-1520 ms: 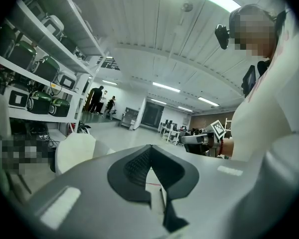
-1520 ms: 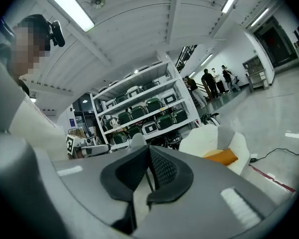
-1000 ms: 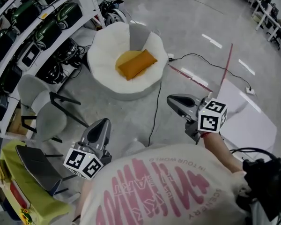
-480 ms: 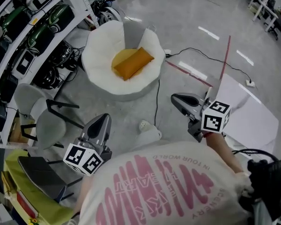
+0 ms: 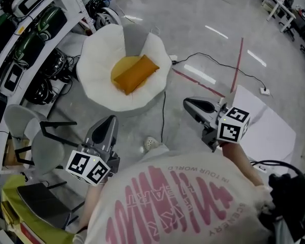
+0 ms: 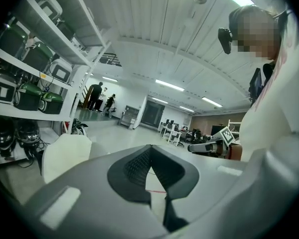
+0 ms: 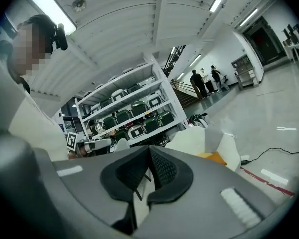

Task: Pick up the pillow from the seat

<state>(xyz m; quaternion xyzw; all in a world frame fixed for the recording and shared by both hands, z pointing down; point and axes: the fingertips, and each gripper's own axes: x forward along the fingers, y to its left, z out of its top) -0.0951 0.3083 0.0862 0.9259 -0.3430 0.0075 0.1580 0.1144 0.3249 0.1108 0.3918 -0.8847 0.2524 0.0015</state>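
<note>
At the left edge, white metal shelving [image 5: 79, 6] carries dark green cases. The left tongs [image 5: 110, 121] hang low over the grey floor, tips together and empty, aimed toward the white round cushioned seat [image 5: 94, 80]. The flat orange rectangular pillow [image 5: 134, 73] lies in the seat's hollow, well apart from both tools. The right tongs [image 5: 188, 103] are likewise closed on nothing, probably because the seat is not yet within reach, so opening can wait.
</note>
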